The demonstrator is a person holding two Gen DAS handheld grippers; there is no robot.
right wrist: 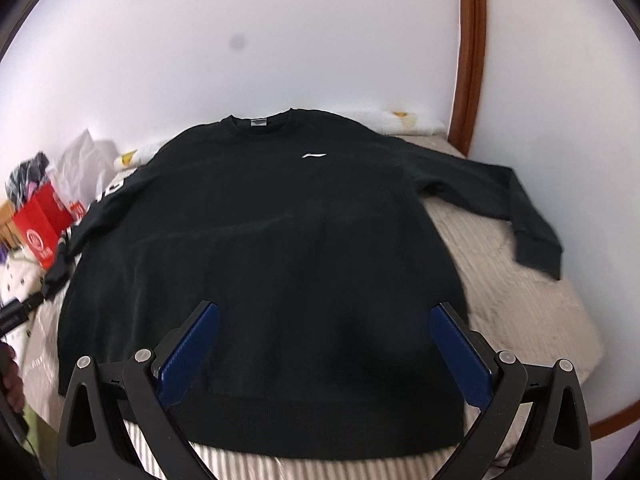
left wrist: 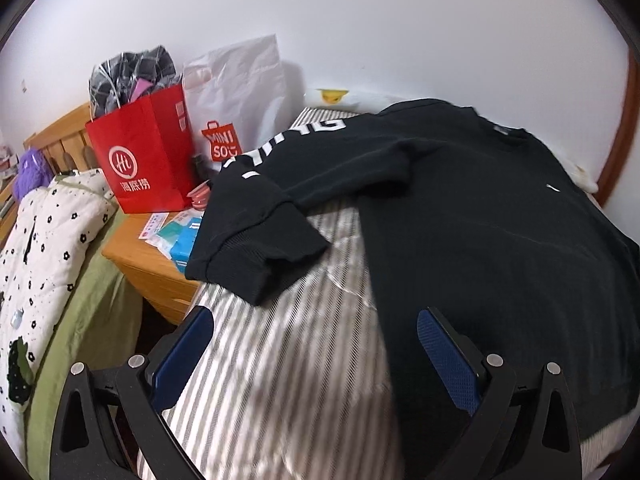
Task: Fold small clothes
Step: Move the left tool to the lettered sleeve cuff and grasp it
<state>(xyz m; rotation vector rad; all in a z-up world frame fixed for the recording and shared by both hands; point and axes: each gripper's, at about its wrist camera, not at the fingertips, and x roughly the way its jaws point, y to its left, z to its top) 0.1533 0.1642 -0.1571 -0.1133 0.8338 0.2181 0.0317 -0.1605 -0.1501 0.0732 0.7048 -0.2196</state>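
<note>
A black long-sleeved sweatshirt [right wrist: 280, 248] lies flat, front up, on a striped bed cover [right wrist: 520, 300], collar toward the wall, both sleeves spread out. In the left wrist view the sweatshirt [left wrist: 500, 240] fills the right side, and its left sleeve with white letters ends in a cuff [left wrist: 256, 268] at the bed's edge. My left gripper [left wrist: 316, 320] is open and empty above the bed cover [left wrist: 280, 360] by the hem's left corner. My right gripper [right wrist: 324, 316] is open and empty above the sweatshirt's lower middle.
A wooden nightstand [left wrist: 148, 264] left of the bed holds a red paper bag [left wrist: 140, 160], a white plastic bag [left wrist: 240, 92] and small packets. A flowered quilt [left wrist: 40, 248] lies on the far left. A white wall and a brown door frame [right wrist: 472, 52] stand behind the bed.
</note>
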